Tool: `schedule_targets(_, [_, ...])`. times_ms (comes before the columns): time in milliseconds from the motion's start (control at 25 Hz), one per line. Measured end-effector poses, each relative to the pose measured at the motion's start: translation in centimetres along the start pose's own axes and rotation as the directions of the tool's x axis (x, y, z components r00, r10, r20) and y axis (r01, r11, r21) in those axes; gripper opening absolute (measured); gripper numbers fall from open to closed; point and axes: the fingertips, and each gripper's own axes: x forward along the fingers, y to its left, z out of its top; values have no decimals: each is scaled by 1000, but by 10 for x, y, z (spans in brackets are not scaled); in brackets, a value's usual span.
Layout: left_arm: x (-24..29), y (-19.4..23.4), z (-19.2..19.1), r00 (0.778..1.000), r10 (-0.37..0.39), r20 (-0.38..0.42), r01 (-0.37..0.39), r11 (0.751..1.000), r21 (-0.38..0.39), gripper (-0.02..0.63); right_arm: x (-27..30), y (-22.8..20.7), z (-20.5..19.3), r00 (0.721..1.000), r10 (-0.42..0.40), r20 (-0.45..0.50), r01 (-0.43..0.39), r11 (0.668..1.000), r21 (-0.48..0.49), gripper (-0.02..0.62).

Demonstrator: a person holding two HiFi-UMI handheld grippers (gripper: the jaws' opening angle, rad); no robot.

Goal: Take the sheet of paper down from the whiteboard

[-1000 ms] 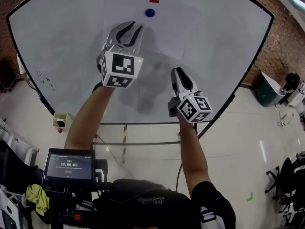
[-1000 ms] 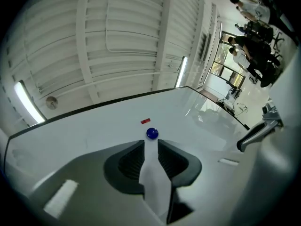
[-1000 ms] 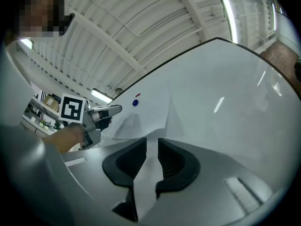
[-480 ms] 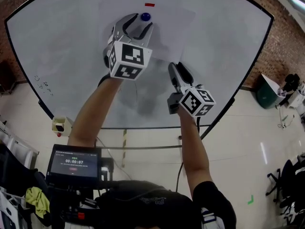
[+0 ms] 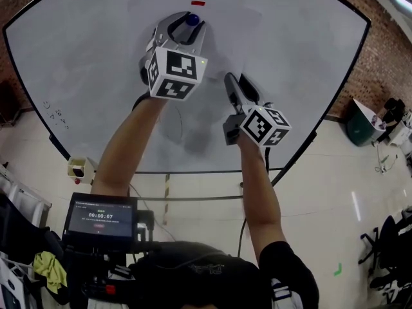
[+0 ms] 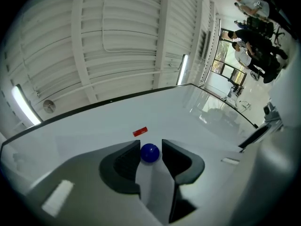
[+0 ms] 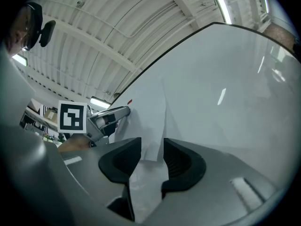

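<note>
A white sheet of paper hangs on the whiteboard, pinned by a round blue magnet with a small red magnet just above it. My left gripper has reached the blue magnet, which sits between its tips; the jaws are closing, with a thin gap still on one side. My right gripper is lower and to the right. Its jaws are opening, and the paper's lower corner hangs loose between them.
Faint handwriting marks the board's left edge. A small box hangs at its lower left corner. A monitor sits on the rig below me. A green bin and chairs stand to the right. People are far off.
Both grippers have risen up the board. The left one moved from below the blue magnet to around it. Both pairs of jaws stand wider than a second ago.
</note>
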Motion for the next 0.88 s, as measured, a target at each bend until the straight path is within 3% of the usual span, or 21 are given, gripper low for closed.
schedule_targets(280, [1,6,-4,1000,18,-2,-18,1000,-17,129,5,2,0,1000,-6,9,6,1000,-12,87])
schedule_targets(440, [-1,9,-5,1000,27,11,-27,999,-30,126,5,3,3,1000,-18,19,18,999,-29,17])
schedule_targets(720, [-6,12,-4,999,26,34,-24,998,-59,123,1,11,4,999,3,41,-1,999,-38,14])
schedule_targets(880, [-7,13,-3,998,15,65,-7,994,-113,123,-4,14,5,999,4,40,-3,999,-37,14])
